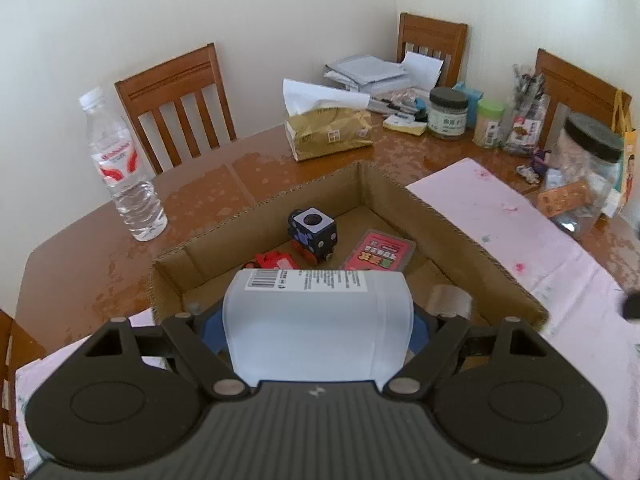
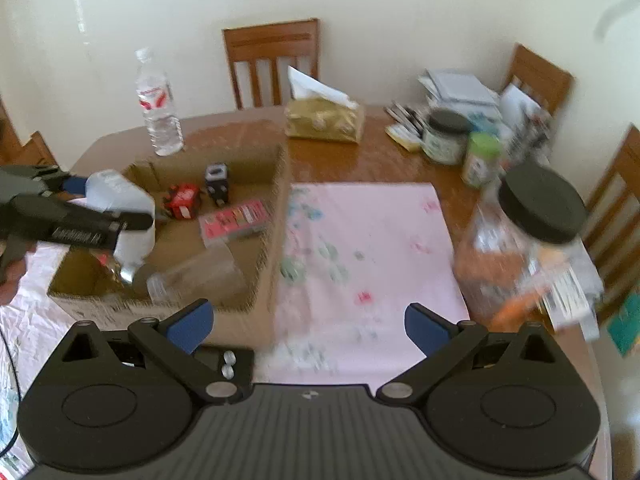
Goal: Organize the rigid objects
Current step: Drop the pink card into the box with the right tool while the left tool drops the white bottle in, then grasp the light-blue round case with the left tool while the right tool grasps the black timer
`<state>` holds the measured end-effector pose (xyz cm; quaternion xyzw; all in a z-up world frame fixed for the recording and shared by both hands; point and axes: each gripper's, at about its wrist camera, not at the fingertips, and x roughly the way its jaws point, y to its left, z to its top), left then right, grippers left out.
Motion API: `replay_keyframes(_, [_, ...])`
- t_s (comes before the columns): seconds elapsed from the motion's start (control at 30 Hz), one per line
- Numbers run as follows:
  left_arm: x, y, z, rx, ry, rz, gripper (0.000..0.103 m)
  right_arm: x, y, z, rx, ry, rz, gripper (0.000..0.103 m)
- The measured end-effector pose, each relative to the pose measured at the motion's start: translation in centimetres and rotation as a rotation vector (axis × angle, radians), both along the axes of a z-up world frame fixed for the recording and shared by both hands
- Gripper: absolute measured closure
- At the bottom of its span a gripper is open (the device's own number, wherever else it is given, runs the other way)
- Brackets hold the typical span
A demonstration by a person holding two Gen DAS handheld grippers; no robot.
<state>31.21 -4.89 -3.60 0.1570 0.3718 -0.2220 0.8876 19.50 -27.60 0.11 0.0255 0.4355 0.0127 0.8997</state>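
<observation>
Two tools: L (image 1: 318, 326) clamping frosted plastic bottle (image 1: 318, 324) over cardboard box (image 1: 460, 236); R (image 2: 310, 326) wide.

Left wrist view: we look forward and down along left gripper (image 1: 318, 328) fingers, very near cardboard box (image 1: 404, 196), box opening filling centre, wall and chairs toward 12 o'clock. Right wrist view: we sit farther back and higher, facing same wall, pink cloth (image 2: 372, 248) straight ahead, box at 10 o'clock. Both views share box, water bottle (image 1: 120, 168), tissue pack (image 1: 328, 132), black-lidded jar (image 1: 588, 168). Right view also catches left gripper at 9 o'clock.
</observation>
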Motion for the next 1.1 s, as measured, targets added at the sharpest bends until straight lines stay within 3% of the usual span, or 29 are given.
replay_keyframes(0.03, [0.5, -0.1, -0.3, -0.003, 0.002, 0.009, 0.020, -0.4, -0.2, -0.1, 0.003, 0.005, -0.013, 0.000])
replay_keyframes(0.13, [1.0, 0.1, -0.4, -0.004, -0.025, 0.043, 0.005, -1.1, -0.8, -0.7, 0.007, 0.022, -0.040, 0.000])
replay_keyframes(0.33, [0.1, 1.2, 1.1, -0.020, -0.046, 0.082, 0.004, -1.0, -0.3, -1.7, -0.024, 0.040, -0.038, 0.000])
replay_keyframes(0.57, [-3.9, 3.8, 2.5, -0.035, -0.045, 0.134, 0.004, -0.1, 1.5, -3.7, -0.039, 0.073, 0.000, 0.000])
replay_keyframes(0.9, [-11.4, 7.3, 1.9, -0.051, -0.048, 0.231, 0.003, 1.1, 5.6, -8.7, -0.051, 0.199, 0.048, 0.000])
replay_keyframes(1.1, [-13.5, 8.5, 0.4, -0.055, -0.013, 0.267, 0.002, 0.8, 8.1, -11.0, -0.074, 0.247, 0.059, 0.000])
